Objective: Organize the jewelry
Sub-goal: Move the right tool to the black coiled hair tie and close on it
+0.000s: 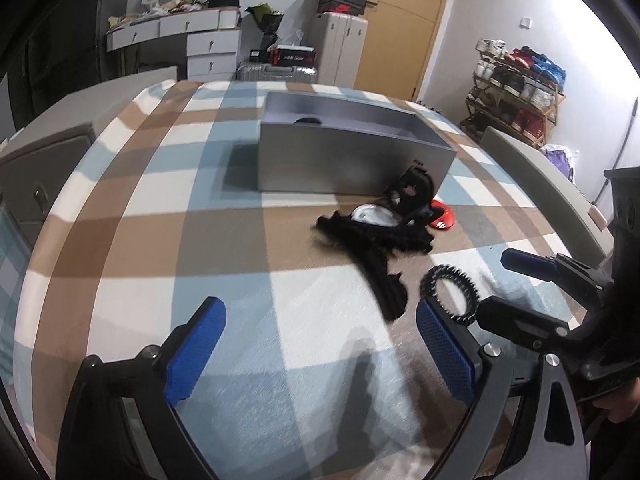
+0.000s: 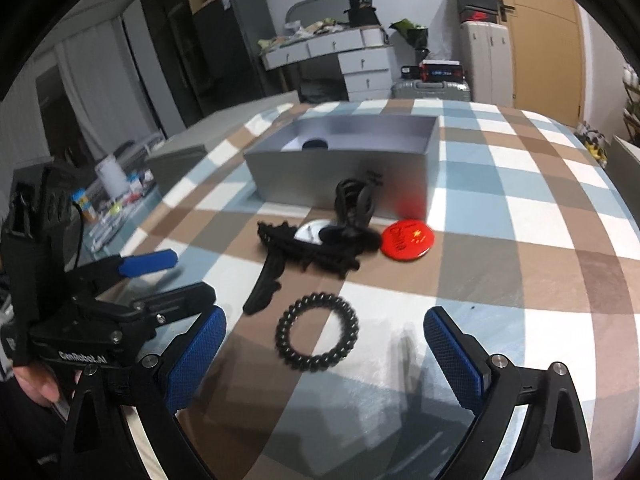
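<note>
On a bed spread with a blue, brown and white checked cover (image 2: 520, 184), two hand-held grippers hover over a small scatter of accessories waiting to be sorted. At far left in the right wrist view, the left gripper (image 2: 168, 276) angles in from the side, its blue-padded jaws apart and holding nothing. Just right of it lies a long black hair clip (image 2: 266, 280), its long axis running near to far. Beside that, the coiled black hair tie (image 2: 317, 332) lies flat on the cover, just ahead of the right gripper (image 2: 324, 364) and slightly left of its centre line, between its widely spread blue pads (image 2: 450, 354); that gripper too is empty. Being a ring, the tie shows no long axis to align with, and the right gripper looks the nearer of the two. Farther off, a tangle of black hair pieces (image 2: 320, 252) partly covers a small round mirror (image 2: 310, 233), with a black claw clip (image 2: 354, 204) standing behind it. To the right rests a red round badge (image 2: 408, 240). Beyond them all sits the open grey box (image 2: 344, 184), the likely destination, with a dark round item (image 2: 315, 145) already inside.
</note>
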`<state>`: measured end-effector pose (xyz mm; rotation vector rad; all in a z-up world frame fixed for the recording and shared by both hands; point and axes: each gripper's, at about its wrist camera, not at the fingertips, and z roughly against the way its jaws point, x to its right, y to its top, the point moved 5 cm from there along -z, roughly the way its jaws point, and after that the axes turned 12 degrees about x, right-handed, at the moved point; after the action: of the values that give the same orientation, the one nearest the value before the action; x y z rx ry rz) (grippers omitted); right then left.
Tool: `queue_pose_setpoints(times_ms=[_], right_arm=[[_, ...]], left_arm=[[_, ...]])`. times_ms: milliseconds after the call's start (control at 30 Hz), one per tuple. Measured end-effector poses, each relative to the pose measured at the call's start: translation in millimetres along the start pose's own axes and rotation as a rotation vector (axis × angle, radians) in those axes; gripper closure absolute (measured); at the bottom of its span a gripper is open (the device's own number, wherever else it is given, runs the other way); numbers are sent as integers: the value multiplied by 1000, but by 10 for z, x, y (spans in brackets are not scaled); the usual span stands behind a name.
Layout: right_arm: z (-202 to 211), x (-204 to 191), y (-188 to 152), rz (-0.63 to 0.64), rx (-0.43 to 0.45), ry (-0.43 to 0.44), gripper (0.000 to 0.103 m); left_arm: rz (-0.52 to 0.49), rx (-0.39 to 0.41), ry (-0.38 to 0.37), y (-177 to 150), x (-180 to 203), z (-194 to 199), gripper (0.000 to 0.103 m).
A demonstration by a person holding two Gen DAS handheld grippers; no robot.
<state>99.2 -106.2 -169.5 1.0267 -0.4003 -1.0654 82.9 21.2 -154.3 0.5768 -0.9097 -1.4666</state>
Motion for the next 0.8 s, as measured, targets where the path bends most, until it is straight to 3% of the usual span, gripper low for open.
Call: queue_pose_setpoints(times_ms=[333, 500, 800], right_arm=[[-134, -118, -63, 53, -39, -45, 15], [-204, -128, -83, 83, -67, -98, 39], [-179, -186, -122, 142, -51, -102, 61]], left_arm=[[-8, 3, -17, -71, -54, 102, 9], [8, 10, -16, -60, -85, 124, 9], [46, -8, -37, -63, -105, 170, 9]])
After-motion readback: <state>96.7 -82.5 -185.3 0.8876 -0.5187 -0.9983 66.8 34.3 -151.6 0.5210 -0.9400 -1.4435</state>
